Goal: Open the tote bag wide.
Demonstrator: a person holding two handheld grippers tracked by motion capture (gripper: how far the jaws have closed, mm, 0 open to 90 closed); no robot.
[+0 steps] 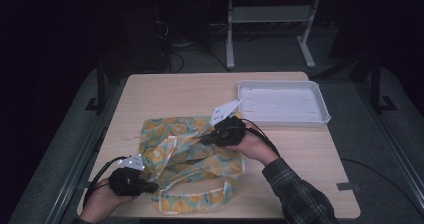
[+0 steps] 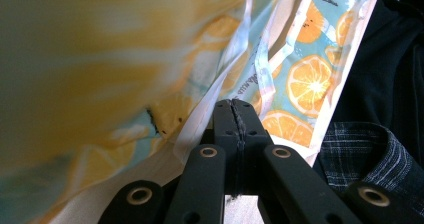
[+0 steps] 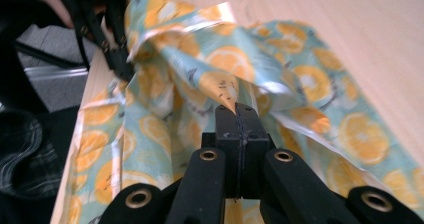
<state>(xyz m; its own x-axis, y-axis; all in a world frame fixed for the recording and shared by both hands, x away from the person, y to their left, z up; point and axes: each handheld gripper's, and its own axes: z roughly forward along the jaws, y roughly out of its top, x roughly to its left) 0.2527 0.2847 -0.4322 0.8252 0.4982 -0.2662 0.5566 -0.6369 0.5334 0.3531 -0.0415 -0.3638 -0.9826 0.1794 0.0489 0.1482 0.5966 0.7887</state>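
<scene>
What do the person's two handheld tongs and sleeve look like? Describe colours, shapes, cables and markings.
Both the left tongs and the right tongs are black, each topped by a grey three-cornered plate and trailing a black cable. Their jaws are flat black bars with brass-ringed holes. The right sleeve is dark plaid.

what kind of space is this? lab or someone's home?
Likely a lab or recording workspace, not a home: a bare wooden table on a metal frame, cables on the grey floor, a second metal-legged bench behind, dark surroundings.

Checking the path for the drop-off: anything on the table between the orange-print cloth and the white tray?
Nothing visible. The cloth is pinched by the left gripper and right gripper; bare table lies between it and the tray.
</scene>
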